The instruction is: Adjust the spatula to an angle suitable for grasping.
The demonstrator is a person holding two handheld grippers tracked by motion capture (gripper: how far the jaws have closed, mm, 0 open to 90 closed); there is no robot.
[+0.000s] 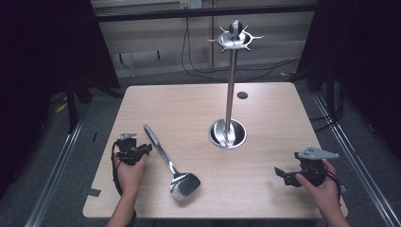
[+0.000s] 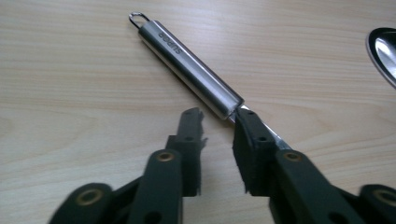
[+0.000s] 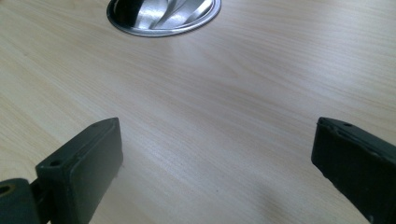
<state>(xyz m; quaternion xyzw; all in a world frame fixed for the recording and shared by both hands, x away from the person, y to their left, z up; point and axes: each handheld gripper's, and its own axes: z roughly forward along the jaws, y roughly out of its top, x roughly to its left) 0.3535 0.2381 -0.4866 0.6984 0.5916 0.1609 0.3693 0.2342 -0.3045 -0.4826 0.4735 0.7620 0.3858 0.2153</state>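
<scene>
Nearest the high view's camera, two forearms come in from the bottom edge, each hand holding a gripper over the light wooden table (image 1: 142,97). Between them, closer to the left side, lies a steel spatula (image 1: 169,164) flat on the tabletop: its long axis runs on a diagonal, the broad shiny blade toward the person and a little to the right, the round handle pointing away and to the left, ending in a small hanging loop. The left gripper (image 1: 147,148) sits just beside the handle's near part, its tips aimed at the shaft. In the left gripper view the two black jaws stand partly apart with bare wood in the gap; the right-hand jaw overlaps the thin neck where the handle (image 2: 189,65) ends, but the pads press on nothing, so the spatula is not held. Whether that jaw actually touches the metal I cannot tell. The right gripper (image 1: 280,174) rests well apart at the table's right near corner, pointing left, its jaws spread wide over empty wood and holding nothing. Beyond the spatula, near the table's middle, stands a tall utensil rack (image 1: 230,90) with a round base (image 3: 163,16) and a ring of hooks on top. A small dark grommet (image 1: 242,95) sits in the far tabletop.
</scene>
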